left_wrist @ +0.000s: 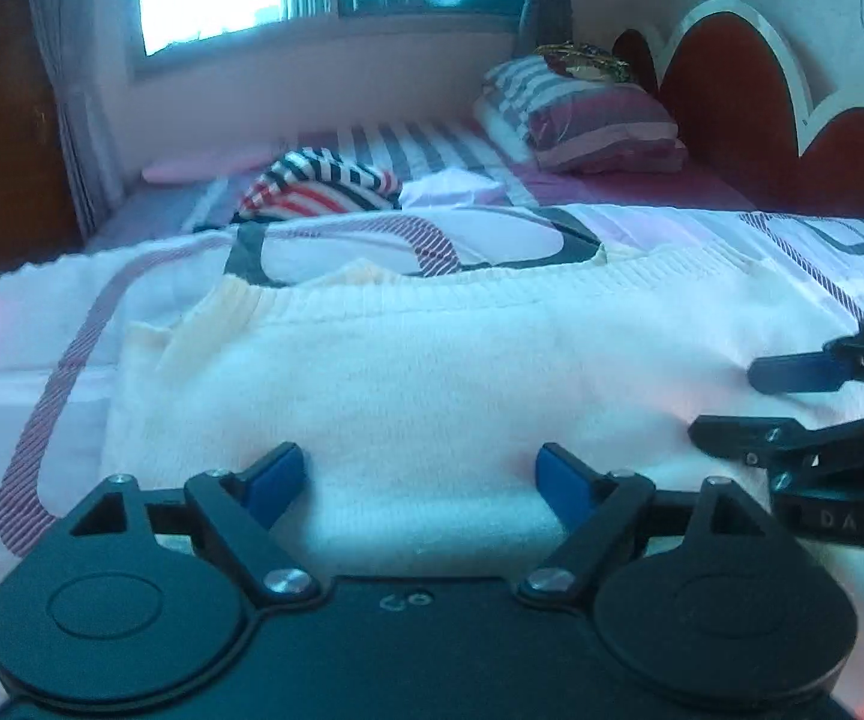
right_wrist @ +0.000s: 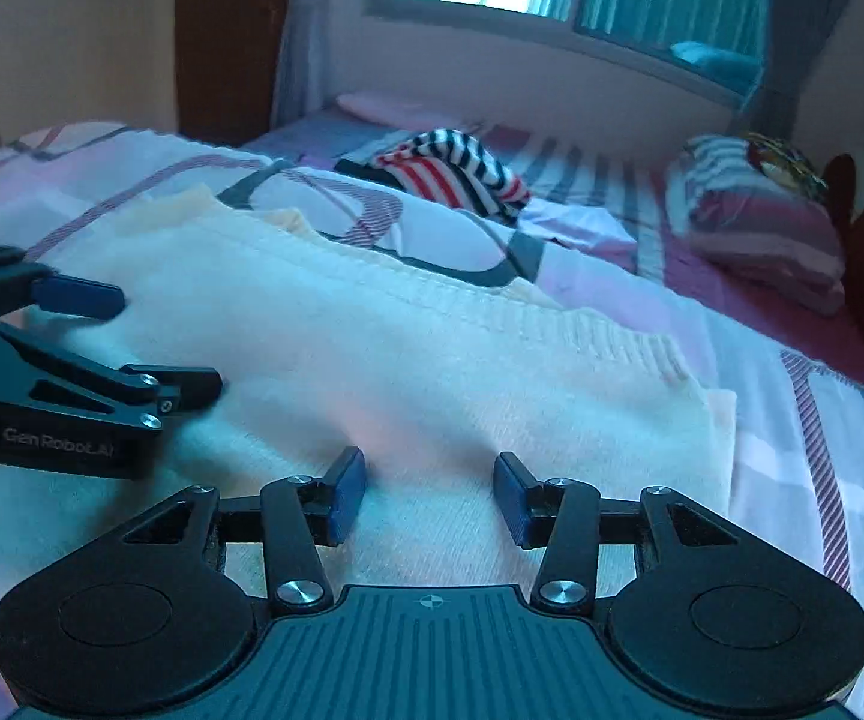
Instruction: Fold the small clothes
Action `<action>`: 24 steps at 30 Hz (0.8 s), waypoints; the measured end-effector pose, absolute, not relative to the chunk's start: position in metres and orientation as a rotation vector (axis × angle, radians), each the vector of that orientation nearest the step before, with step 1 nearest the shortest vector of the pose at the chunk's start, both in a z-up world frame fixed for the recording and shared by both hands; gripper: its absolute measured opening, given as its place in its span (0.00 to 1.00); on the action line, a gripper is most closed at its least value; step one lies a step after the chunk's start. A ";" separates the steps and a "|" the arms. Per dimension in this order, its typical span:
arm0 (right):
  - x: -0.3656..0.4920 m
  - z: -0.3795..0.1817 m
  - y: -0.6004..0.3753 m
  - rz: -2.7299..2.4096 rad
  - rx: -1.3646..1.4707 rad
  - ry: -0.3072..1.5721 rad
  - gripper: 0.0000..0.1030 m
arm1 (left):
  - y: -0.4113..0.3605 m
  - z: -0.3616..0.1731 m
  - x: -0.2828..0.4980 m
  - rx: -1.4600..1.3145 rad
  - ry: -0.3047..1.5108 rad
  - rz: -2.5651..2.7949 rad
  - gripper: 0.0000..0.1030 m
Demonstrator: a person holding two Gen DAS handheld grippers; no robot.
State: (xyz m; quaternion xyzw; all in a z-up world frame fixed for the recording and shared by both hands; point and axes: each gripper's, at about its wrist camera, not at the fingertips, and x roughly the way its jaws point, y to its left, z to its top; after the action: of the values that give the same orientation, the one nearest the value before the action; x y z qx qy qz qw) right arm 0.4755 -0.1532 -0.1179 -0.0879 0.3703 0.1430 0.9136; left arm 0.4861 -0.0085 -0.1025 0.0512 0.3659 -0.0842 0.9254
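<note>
two grippers over one cream knit top [left_wrist: 408,372], which lies flat on the patterned bed cover [left_wrist: 702,228], ribbed edge on the far side, a few layers already stacked at the far-left corner.

left gripper [left_wrist: 420,483]: jaws wide apart, nothing between the pads, tips just above or barely on the near part of the knit. right gripper [right_wrist: 430,495]: jaws about half apart, also empty, over the near-right part of the top. neither is gripping anything.

risks from here:
- pads are over the middle of the panel, not at an edge. closing here would likely pinch a ridge of knit, maybe the bed cover too, and drag the lot.
- knit is thick and loose; grabbing only the top layer would let the lower layers slide and skew the fold.
- grippers are close side by side; the right gripper sits just beside the left in the left wrist view, so crossing paths could clash fingers.
- uneven lift between the two hands would twist the fold line.

hard to tell:
- near hem is hidden under both gripper bodies.
- can't tell if the fingertips touch the fabric or hover.
- sleeve positions are unclear; the far-left bunch may be a folded sleeve.
- striped garment [right_wrist: 462,171] behind is crumpled, shape unclear. frames are soft with a blue cast.
</note>
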 end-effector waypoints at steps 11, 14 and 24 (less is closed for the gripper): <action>0.405 -0.107 -0.165 0.296 -0.096 0.829 0.46 | -0.009 -0.102 0.413 0.175 0.761 -0.181 0.76; 0.387 -0.099 -0.171 0.255 -0.058 0.819 0.46 | -0.001 -0.092 0.394 0.131 0.747 -0.163 0.75; 0.346 -0.093 -0.149 0.288 0.001 0.833 0.45 | -0.014 -0.096 0.369 0.126 0.792 -0.143 0.67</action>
State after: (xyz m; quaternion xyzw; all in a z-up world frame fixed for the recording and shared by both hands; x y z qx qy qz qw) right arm 0.3464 -0.1489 -0.0932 0.0005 0.4031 0.1394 0.9045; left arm 0.3689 -0.0142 -0.0961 0.0614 0.3849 -0.0696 0.9183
